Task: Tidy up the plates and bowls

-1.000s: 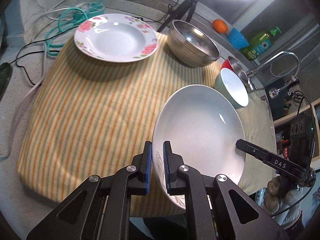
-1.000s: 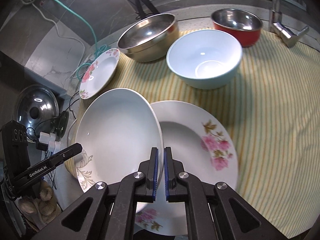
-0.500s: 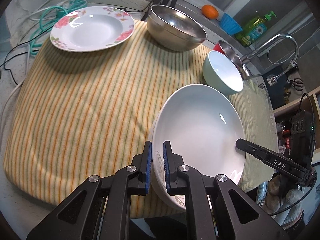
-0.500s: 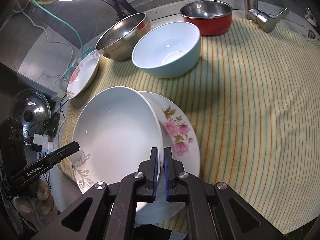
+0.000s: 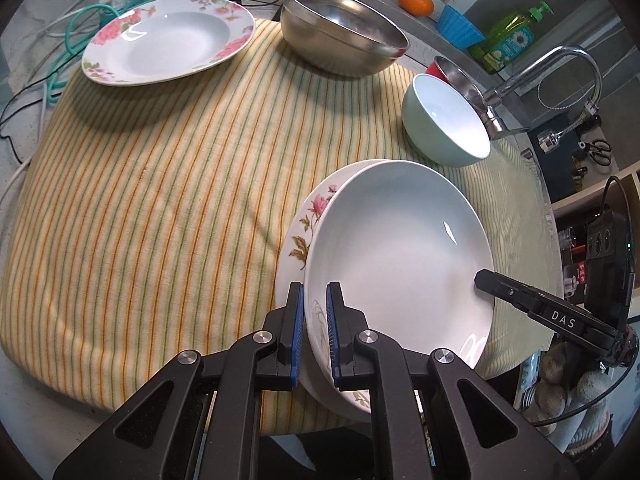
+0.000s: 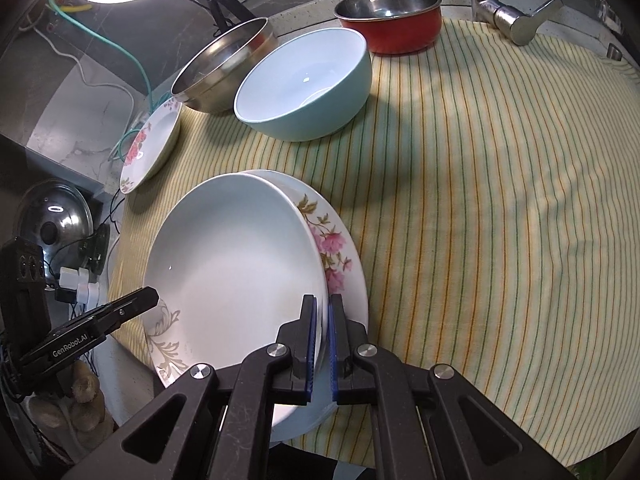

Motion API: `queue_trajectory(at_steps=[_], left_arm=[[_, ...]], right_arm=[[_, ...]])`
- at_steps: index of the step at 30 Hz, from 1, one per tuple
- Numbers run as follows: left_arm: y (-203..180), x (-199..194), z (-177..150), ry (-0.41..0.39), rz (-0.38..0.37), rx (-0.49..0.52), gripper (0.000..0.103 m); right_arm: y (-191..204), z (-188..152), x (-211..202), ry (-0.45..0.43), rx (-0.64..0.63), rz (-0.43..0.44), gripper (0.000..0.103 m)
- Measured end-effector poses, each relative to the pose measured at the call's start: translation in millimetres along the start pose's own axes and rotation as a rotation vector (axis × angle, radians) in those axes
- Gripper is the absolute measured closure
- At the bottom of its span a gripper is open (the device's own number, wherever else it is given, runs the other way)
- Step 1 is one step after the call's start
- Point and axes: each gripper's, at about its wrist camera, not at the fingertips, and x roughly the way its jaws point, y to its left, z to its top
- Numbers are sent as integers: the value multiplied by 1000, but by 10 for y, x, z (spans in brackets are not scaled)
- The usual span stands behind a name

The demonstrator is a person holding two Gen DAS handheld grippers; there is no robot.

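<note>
- Both grippers clamp the white plate [image 5: 400, 248]: the left gripper [image 5: 314, 336] and right gripper [image 6: 322, 344] each have jaws closed on opposite rims.
- It sits tilted over the floral plate [image 6: 340, 248] at the tabletop's near edge, seemingly not fully nested.
- Left: a second floral plate [image 5: 168, 38] at the far corner, and the steel bowl [image 5: 344, 36], blue bowl [image 6: 304, 84] and red pot [image 6: 392, 20] stand separate.
</note>
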Motion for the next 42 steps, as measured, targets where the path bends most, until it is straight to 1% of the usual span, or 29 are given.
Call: queue_trajectory(at_steps=[22, 25, 28, 29, 32, 34, 35, 36, 37, 42], left_arm=[[-8, 33, 24, 12, -1, 20, 94], [-6, 50, 21, 18, 0, 20, 94], [-14, 67, 5, 28, -2, 24, 94], [-15, 66, 1, 30, -1, 24, 90], [-19, 43, -4, 24, 0, 24, 90], [-19, 13, -4, 15, 4, 26, 90], [-15, -6, -6, 11, 7, 26, 90], [-7, -31, -9, 5, 10, 26, 90], [-2, -50, -7, -1, 14, 25, 90], [60, -166, -24, -34, 33, -1, 90]], right_arm=[[-21, -16, 12, -3, -2, -2, 98], [-25, -18, 19, 0, 4, 3, 95], [-9, -14, 19, -2, -2, -4, 95], [-6, -16, 20, -1, -2, -4, 95], [-5, -15, 1, -2, 4, 3, 88], [14, -20, -35, -17, -4, -5, 76], [27, -16, -51, -24, -7, -10, 73], [32, -15, -77, -35, -9, -19, 65], [34, -15, -108, -48, -14, -30, 60], [13, 0, -245, -87, -22, -35, 60]])
